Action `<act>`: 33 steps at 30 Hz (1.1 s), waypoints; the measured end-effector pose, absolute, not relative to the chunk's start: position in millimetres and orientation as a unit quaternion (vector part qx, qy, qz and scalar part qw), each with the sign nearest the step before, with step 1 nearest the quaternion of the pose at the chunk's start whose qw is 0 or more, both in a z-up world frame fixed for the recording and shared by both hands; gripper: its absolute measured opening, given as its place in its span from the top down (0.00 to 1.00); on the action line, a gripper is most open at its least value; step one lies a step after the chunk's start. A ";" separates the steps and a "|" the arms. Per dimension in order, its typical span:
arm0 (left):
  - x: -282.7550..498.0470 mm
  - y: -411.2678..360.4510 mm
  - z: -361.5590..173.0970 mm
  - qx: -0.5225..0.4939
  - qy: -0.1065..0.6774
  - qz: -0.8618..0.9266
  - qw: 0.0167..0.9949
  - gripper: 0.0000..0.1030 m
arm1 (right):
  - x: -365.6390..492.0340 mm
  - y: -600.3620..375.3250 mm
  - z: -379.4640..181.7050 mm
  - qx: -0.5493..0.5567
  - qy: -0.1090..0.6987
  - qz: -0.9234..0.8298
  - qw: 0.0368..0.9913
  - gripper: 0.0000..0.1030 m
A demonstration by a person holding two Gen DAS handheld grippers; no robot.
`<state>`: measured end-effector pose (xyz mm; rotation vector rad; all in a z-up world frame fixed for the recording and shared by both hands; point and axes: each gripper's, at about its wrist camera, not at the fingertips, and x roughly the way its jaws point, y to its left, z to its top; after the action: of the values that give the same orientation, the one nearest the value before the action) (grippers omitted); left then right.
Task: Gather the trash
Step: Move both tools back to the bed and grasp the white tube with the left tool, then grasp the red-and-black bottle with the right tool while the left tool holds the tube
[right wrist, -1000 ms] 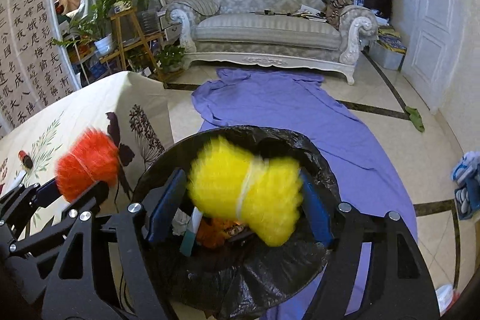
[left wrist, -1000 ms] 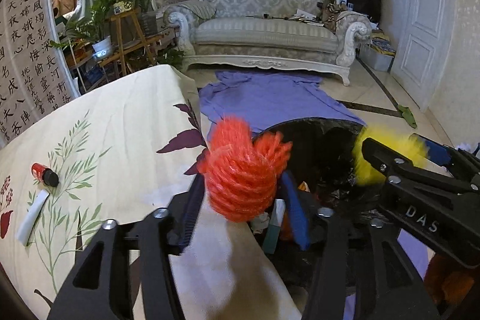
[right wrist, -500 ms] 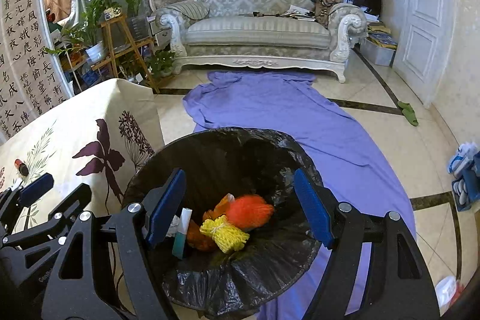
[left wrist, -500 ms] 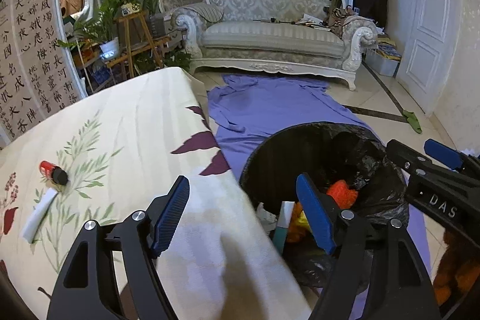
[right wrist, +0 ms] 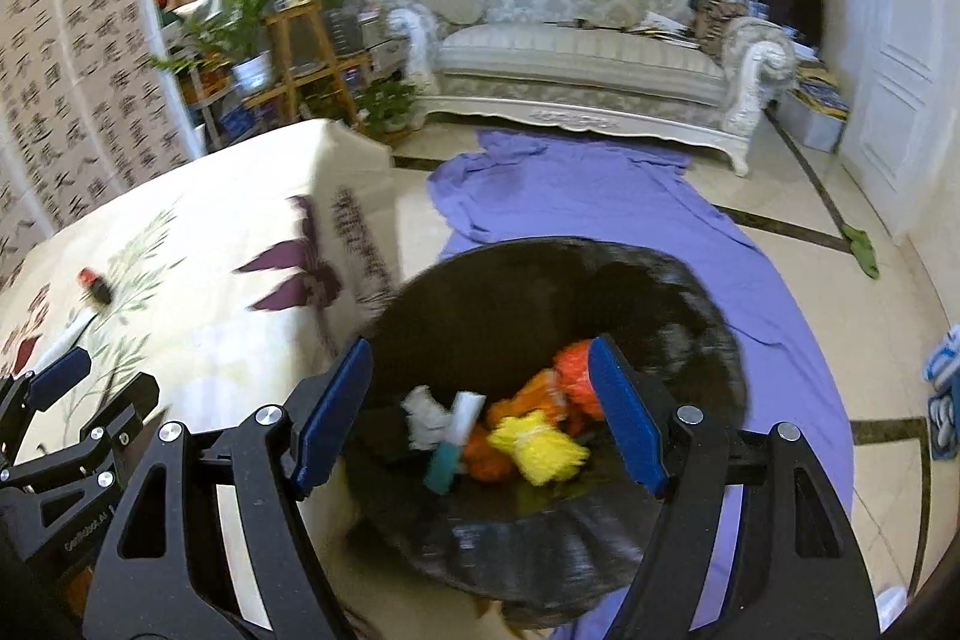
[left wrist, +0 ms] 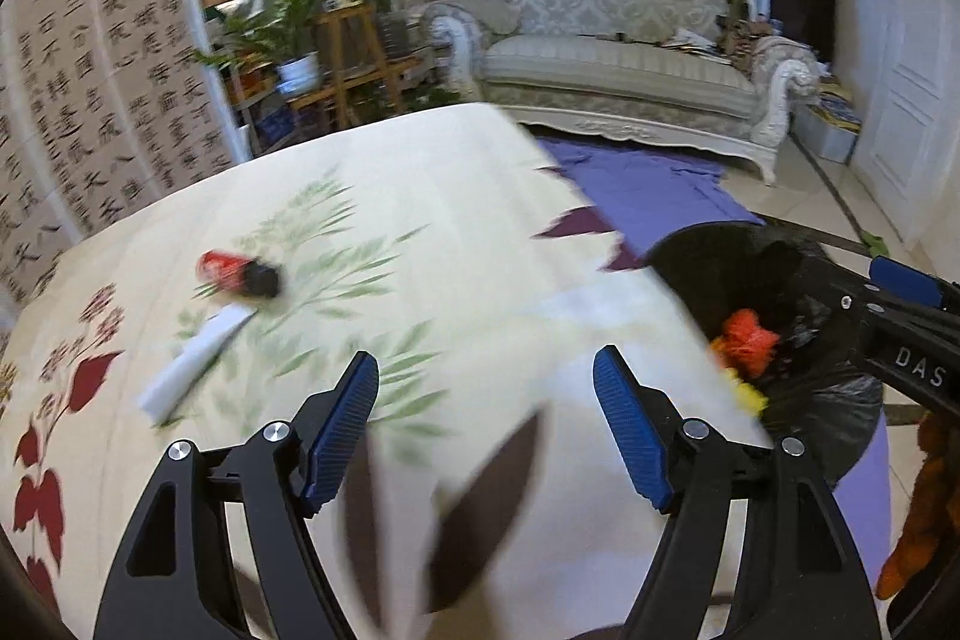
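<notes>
Your left gripper [left wrist: 486, 424] is wide open and holds nothing — it hangs over the tablecloth [left wrist: 456, 220]. Your right gripper [right wrist: 480, 412] is wide open and empty too — above the trash bin [right wrist: 678, 292].

Glossy black plastic bin liner [right wrist: 690, 304]; printed cloth tablecloth [left wrist: 456, 196].

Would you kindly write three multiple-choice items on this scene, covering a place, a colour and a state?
1. Where is the yellow pom-pom?
A. On the sofa
B. In the black-lined bin
C. On the tablecloth

2. What colour is the sheet on the floor?
A. Purple
B. Green
C. White

3. What is the right gripper doing?
A. Gripping a pom-pom
B. Shut on nothing
C. Open and holding nothing

Key: 1 B, it lies among the trash in the bin. 2 A, the spread sheet is plainly purple. 3 C, its blue pads stand apart with nothing between them.
</notes>
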<state>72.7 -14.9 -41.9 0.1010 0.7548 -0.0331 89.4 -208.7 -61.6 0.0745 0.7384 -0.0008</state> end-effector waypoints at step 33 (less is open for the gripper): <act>106.4 124.8 -59.8 -0.006 0.430 0.068 0.900 0.84 | 129.2 -47.6 -68.2 -0.042 0.400 0.159 0.902 0.29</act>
<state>106.4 124.8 -59.8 -0.0123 0.8900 0.1407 129.2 -47.6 -68.2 -0.0873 0.8272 0.3297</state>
